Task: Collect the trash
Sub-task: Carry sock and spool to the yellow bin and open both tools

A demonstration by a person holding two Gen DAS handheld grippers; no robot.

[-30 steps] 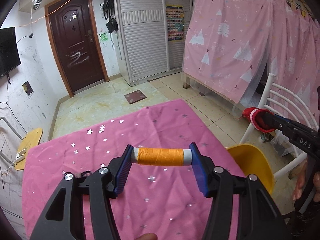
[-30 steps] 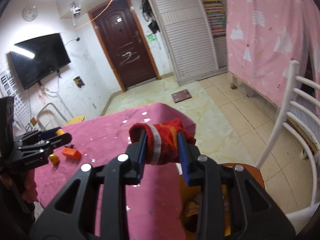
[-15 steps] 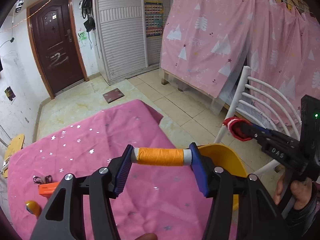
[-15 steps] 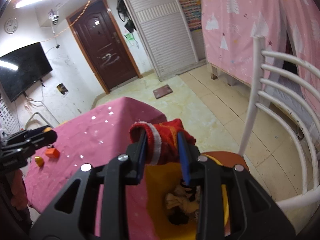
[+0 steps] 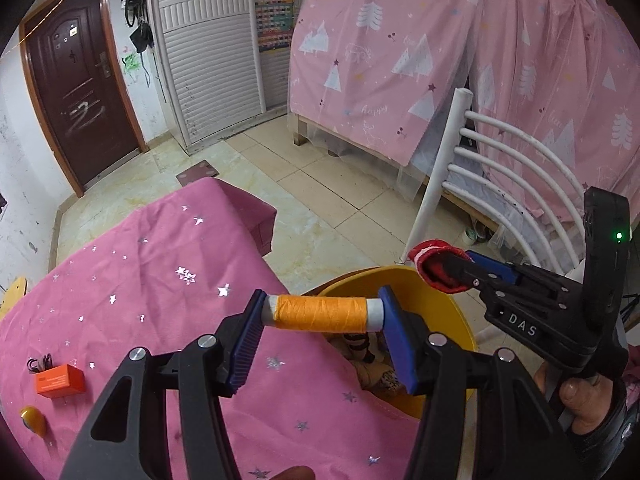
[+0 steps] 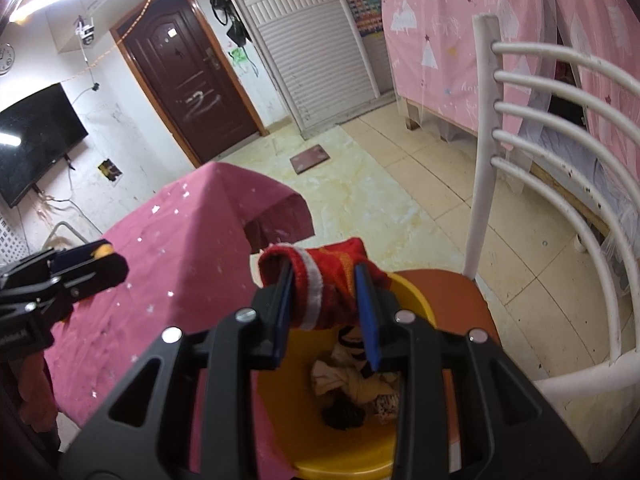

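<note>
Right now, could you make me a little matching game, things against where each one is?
Things:
1. orange thread spool
2. red knitted sock
3. small orange box
4. yellow plastic bin

Places:
A. on the pink starry tablecloth
B. in the right gripper
C. on the white chair's seat
D. in the left gripper

Pairs: 1-D, 2-B, 3-A, 4-C

Orange thread spool (image 5: 322, 313) held level, red sock (image 6: 326, 280) bunched — both above yellow bin (image 6: 412, 292)
</note>
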